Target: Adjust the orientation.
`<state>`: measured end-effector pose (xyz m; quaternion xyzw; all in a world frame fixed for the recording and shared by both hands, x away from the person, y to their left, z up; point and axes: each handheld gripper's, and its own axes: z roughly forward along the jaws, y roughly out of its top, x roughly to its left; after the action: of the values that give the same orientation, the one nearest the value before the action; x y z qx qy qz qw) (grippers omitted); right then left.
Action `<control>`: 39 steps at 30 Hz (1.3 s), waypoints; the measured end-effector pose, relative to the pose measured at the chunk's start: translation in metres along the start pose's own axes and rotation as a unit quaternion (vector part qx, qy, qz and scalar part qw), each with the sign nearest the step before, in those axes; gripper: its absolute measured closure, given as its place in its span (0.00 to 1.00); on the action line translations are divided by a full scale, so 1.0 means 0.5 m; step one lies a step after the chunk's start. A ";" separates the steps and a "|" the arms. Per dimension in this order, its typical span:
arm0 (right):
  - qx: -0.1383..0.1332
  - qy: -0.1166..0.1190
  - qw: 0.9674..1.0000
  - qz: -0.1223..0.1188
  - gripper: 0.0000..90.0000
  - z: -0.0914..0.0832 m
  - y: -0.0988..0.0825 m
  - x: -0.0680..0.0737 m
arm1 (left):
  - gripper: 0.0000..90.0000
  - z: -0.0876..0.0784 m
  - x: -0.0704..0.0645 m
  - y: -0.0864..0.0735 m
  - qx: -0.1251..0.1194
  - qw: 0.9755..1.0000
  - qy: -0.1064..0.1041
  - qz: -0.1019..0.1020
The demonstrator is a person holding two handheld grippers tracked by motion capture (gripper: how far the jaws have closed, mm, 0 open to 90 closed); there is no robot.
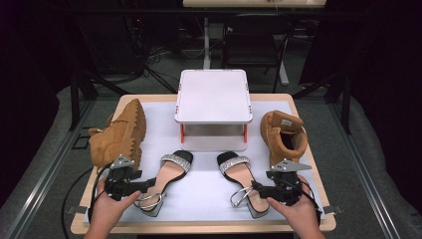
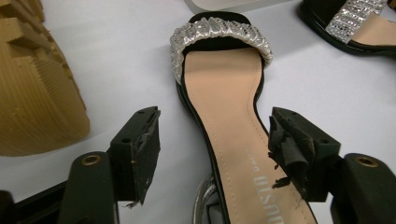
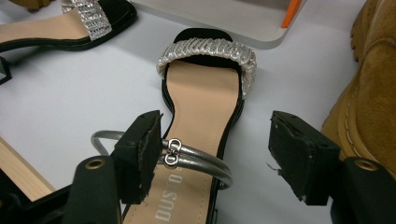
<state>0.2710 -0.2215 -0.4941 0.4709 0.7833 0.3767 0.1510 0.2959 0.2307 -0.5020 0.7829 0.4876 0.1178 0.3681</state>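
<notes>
Both claws, left claw (image 1: 147,186) and right claw (image 1: 254,187), stand wide open, gripping nothing, each straddling a black silver-strapped heeled sandal (image 1: 166,181) (image 1: 242,179) at the counter's near edge, apparently lined up for grasping

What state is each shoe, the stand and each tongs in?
Left silver-strapped black sandal: flat on table, ungripped.
Right silver-strapped black sandal: flat, ungripped.
Left tan suede boot: tipped on side.
Right tan suede boot: upright.
White shelf stand: bare.
Left tongs: open.
Right tongs: open.

Tool (image 2: 215,151) spread wide astride sandal (image 2: 229,121).
</notes>
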 end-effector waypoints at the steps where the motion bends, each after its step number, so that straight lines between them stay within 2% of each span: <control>1: 0.001 -0.002 1.000 0.002 0.37 0.002 0.001 0.001 | 0.36 0.002 -0.001 0.001 0.000 1.000 0.000 0.001; 5: 0.004 -0.006 1.000 -0.001 0.35 0.005 0.006 0.002 | 0.33 0.008 -0.008 0.006 0.003 1.000 0.003 0.007; 6: 0.001 -0.003 1.000 0.005 0.34 0.006 0.007 0.005 | 0.32 0.012 -0.013 0.008 0.006 1.000 0.007 0.010; 12: 0.001 0.001 1.000 -0.007 0.28 0.015 0.012 0.018 | 0.28 0.025 -0.029 0.016 0.011 1.000 0.015 0.022; 17: 0.006 0.002 1.000 -0.014 0.27 0.027 0.016 0.030 | 0.28 0.038 -0.044 0.023 0.019 0.999 0.017 0.029; 20: 0.007 0.002 1.000 -0.017 0.27 0.034 0.018 0.033 | 0.28 0.046 -0.050 0.027 0.036 0.998 0.027 0.045; 25: 0.000 0.000 1.000 -0.013 0.27 0.035 0.019 0.034 | 0.30 0.056 -0.058 0.031 0.048 0.996 0.052 0.052; 30: 0.003 -0.002 1.000 -0.013 0.27 0.039 0.019 0.032 | 0.35 0.048 -0.068 0.040 0.027 0.995 0.076 0.058; 33: 0.002 -0.009 1.000 -0.016 0.27 0.041 0.018 0.032 | 0.37 0.036 -0.068 0.049 0.013 0.996 0.071 0.056; 35: 0.000 -0.011 1.000 -0.018 0.27 0.042 0.019 0.033 | 0.38 0.030 -0.065 0.054 0.007 0.997 0.058 0.047; 37: 0.000 -0.015 1.000 -0.023 0.27 0.044 0.020 0.032 | 0.38 0.036 -0.063 0.054 0.012 0.998 0.048 0.039; 39: -0.002 -0.021 0.999 -0.025 0.27 0.046 0.020 0.032 | 0.38 0.050 -0.064 0.050 0.026 0.997 0.052 0.044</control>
<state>0.2825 -0.1947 -0.5002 0.4586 0.7908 0.3645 0.1776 0.3104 0.1858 -0.4967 0.8054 0.4744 0.1616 0.3165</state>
